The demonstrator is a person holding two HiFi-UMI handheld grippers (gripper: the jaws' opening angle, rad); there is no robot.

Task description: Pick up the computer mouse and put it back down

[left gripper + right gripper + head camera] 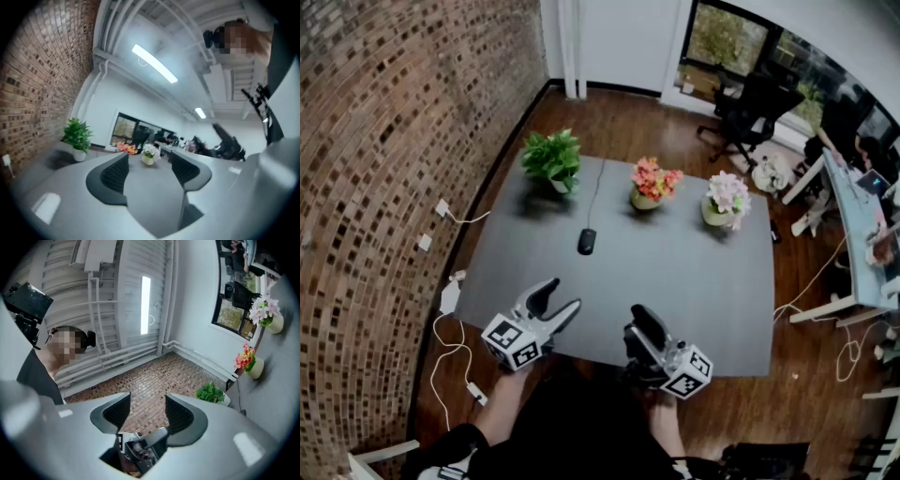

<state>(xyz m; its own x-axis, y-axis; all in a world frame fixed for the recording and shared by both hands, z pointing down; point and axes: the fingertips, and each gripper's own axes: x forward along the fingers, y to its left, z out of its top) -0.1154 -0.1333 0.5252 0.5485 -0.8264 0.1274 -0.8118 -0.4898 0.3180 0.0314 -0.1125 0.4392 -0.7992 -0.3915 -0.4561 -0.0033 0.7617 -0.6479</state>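
Observation:
The black computer mouse (586,241) lies on the grey table (694,281), left of centre, its cable running toward the far edge. Both grippers hover over the table's near edge, well short of the mouse. My left gripper (562,297) is open and points across the table; in the left gripper view its jaws (150,161) have nothing between them. My right gripper (641,321) is rolled sideways and tilted up; in the right gripper view it (147,404) stands open and empty, facing the brick wall. Neither gripper view shows the mouse.
Three pots stand along the far side: a green plant (551,159), orange-pink flowers (654,181) and white-pink flowers (727,199). A brick wall (384,169) runs along the left, with cables and adapters (450,298) on the floor. Office chairs (748,112) and a desk (853,225) stand at the right.

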